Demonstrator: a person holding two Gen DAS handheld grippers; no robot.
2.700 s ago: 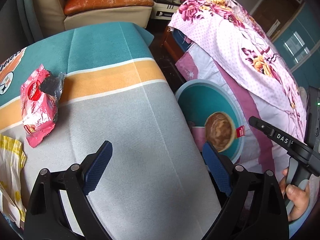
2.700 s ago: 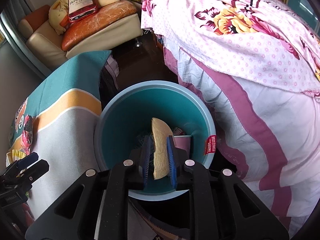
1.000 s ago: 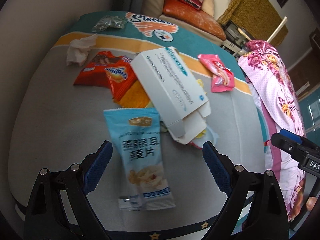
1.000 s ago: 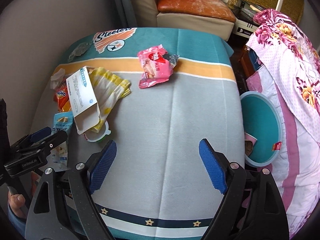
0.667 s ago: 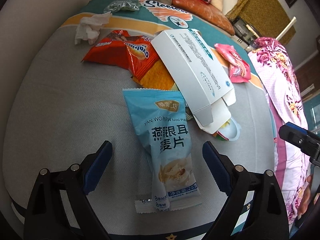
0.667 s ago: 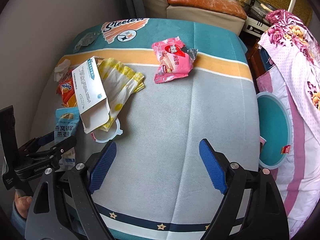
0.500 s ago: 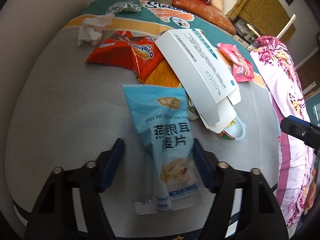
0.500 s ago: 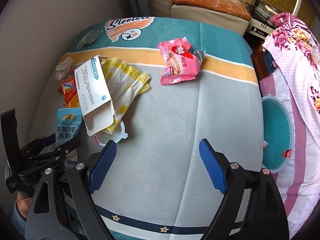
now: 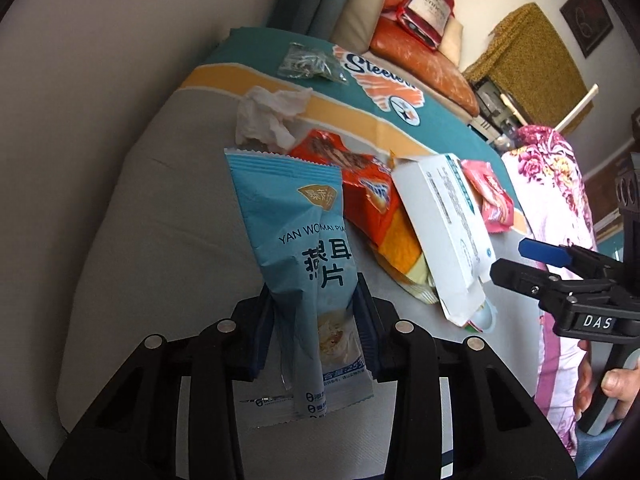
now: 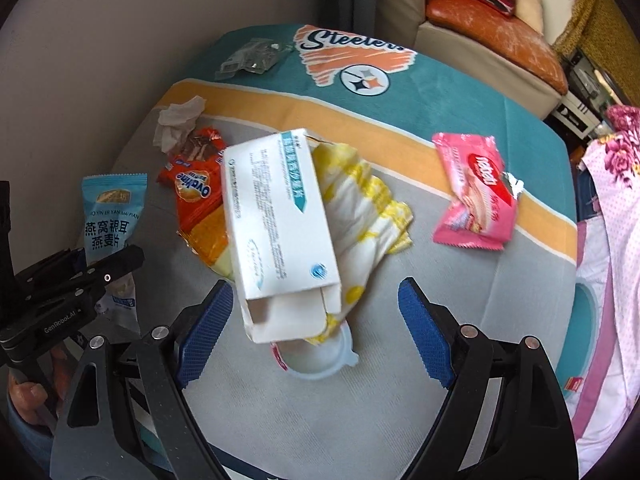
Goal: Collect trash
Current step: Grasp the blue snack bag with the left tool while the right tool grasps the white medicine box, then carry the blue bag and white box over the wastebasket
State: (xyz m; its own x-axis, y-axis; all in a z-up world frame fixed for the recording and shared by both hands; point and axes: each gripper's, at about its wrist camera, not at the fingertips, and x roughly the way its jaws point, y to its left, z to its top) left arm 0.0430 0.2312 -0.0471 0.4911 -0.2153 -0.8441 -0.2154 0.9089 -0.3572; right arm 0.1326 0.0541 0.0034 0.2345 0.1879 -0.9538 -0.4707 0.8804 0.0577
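Note:
My left gripper [image 9: 316,316] is shut on a light blue snack packet [image 9: 304,248] and holds its lower part; the packet also shows in the right wrist view [image 10: 110,220]. My right gripper [image 10: 316,328] is open above a white carton box [image 10: 276,232] that lies on a yellow-white wrapper [image 10: 360,208] and a clear plastic cup [image 10: 320,356]. An orange Ovaltine wrapper [image 10: 198,192], a pink wafer packet [image 10: 474,196], a crumpled tissue [image 10: 178,120] and a clear plastic bag [image 10: 250,58] lie on the table.
The table [image 10: 400,420] has a grey, orange and teal Steelers cloth. A teal bin [image 10: 580,328] stands beside its right edge, against a pink floral bed [image 10: 616,200]. A sofa [image 10: 480,28] with an orange cushion is behind the table. A wall runs along the left.
My left gripper went from open over the blue packet to shut on it. My right gripper let go of its piece at the bin, then came over the table to the white box.

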